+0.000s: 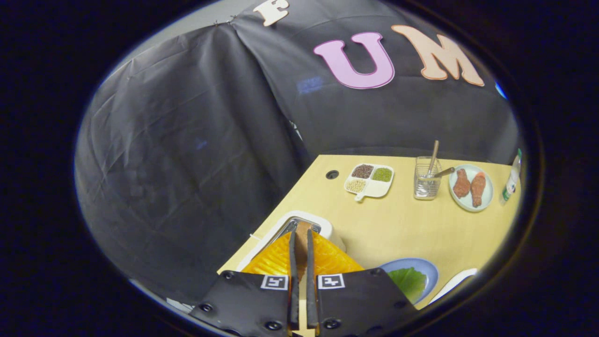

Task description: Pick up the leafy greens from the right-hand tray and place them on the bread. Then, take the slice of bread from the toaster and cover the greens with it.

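**Gripper closed on the bread slice at the toaster**

The toaster [306, 223], white with a metal-rimmed slot, stands at the near left corner of the pale wooden table [398, 224], just ahead of the fingers. The gripper [300, 241] has its 2 orange fingers [276, 257] drawn narrow, with only a thin gap between the black pads, and the brown bread slice [302, 241] stands upright in that gap, pressed from both sides. The lower end of the slice sits at the toaster's slot; whether it has cleared the slot cannot be told.

Just right of the fingers lies a blue plate [423, 267] carrying the leafy greens [409, 281]; the gripper body hides the plate's near side, so whatever is under the greens cannot be made out. The rim of a white tray [454, 283] shows beside the plate, further right.

Beyond, toward the far edge of the table, a cable hole [332, 174] comes first, then a white 4-compartment dish [369, 180] with brown, green and pale grains in 3 sections. Next stands a clear glass [427, 180] holding 2 wooden utensils, then a pale plate [471, 188] with 2 drumstick-shaped pieces, and a small bottle [511, 180] at the far right.
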A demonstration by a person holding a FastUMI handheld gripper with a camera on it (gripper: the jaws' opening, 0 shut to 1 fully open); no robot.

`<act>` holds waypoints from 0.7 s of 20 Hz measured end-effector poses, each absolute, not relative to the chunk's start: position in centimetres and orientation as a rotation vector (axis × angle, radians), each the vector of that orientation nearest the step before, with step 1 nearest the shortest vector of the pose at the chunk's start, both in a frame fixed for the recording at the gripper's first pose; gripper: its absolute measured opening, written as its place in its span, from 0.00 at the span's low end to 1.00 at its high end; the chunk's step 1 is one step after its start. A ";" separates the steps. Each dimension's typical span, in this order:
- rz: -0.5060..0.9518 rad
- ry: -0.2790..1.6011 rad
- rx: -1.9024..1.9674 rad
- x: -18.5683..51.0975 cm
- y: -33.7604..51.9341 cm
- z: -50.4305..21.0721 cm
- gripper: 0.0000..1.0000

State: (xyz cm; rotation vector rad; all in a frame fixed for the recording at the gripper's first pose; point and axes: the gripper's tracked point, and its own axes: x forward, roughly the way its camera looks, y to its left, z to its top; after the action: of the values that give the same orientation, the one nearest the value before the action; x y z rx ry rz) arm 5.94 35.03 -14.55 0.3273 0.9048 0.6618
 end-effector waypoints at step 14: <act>0.557 0.925 0.397 5.2 28.0 -16.6 0.09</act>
State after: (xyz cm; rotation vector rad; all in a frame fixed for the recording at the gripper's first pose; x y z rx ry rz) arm 5.20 27.98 -16.57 0.3971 0.9245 0.5565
